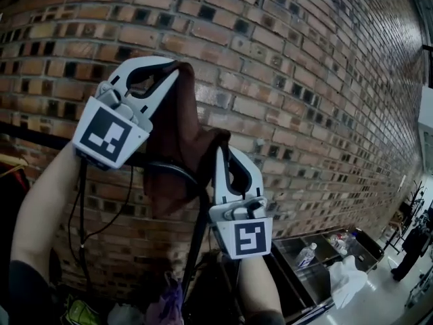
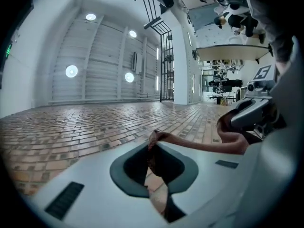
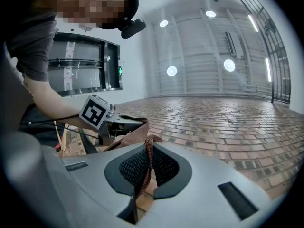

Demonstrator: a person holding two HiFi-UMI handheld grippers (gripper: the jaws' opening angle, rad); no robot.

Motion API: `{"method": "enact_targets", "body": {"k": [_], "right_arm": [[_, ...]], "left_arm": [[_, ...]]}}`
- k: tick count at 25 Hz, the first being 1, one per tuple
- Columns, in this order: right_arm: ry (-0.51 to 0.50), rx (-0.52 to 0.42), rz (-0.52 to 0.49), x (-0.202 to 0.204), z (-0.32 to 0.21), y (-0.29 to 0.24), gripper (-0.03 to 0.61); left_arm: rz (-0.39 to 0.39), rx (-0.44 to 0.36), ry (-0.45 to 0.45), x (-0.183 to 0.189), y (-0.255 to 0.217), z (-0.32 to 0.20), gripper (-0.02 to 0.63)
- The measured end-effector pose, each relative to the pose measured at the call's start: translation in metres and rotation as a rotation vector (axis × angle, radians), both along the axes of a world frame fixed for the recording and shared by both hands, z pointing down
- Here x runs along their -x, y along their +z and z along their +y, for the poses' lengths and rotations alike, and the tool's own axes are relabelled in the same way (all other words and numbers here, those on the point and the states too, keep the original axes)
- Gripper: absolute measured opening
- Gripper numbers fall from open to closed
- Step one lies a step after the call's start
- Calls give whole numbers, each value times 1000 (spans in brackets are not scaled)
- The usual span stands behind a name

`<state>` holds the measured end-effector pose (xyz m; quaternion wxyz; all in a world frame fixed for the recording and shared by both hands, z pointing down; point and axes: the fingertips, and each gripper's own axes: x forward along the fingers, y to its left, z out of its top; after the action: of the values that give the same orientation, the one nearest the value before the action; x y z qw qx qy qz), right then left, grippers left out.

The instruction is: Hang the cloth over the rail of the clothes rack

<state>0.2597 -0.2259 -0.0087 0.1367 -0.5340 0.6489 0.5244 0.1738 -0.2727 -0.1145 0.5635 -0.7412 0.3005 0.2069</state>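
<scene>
A dark brown cloth (image 1: 177,137) is held up in front of the brick wall, stretched between both grippers. My left gripper (image 1: 174,71) is higher, at the upper left, shut on the cloth's top corner. My right gripper (image 1: 220,147) sits lower and to the right, shut on another edge. In the left gripper view the cloth (image 2: 199,144) runs from the left gripper (image 2: 153,144) across to the right gripper (image 2: 244,120). In the right gripper view a cloth edge (image 3: 147,163) is pinched in the right gripper (image 3: 148,144). A black rail (image 1: 40,136) runs behind, below the left gripper.
The brick wall (image 1: 304,80) fills the background. A black slanted pole (image 1: 194,249) stands under the cloth. Cables (image 1: 81,208) hang from the left gripper. Metal bins (image 1: 318,276) with a bottle and a white bag stand lower right; a person (image 1: 413,246) stands far right.
</scene>
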Motion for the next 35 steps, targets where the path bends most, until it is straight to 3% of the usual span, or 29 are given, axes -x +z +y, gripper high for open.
{"method": "enact_targets", "body": {"k": [5, 10, 13, 16, 24, 29, 35], "right_arm": [[142, -33, 112, 26, -13, 1, 14], [182, -55, 197, 49, -8, -5, 14], [206, -97, 258, 67, 4, -3, 14], [260, -120, 300, 77, 3, -2, 14], [285, -70, 313, 105, 4, 0, 14], [248, -31, 227, 128, -17, 1, 14], [376, -66, 218, 144, -42, 1, 14]], "left_arm": [[8, 28, -47, 63, 1, -20, 34], [-46, 5, -57, 103, 13, -19, 34], [-59, -62, -178, 118, 19, -17, 32], [-37, -59, -259, 127, 23, -29, 34], [-51, 13, -224, 141, 22, -48, 34], [-56, -3, -237, 173, 24, -67, 34], [-84, -31, -254, 225, 17, -75, 35]]}}
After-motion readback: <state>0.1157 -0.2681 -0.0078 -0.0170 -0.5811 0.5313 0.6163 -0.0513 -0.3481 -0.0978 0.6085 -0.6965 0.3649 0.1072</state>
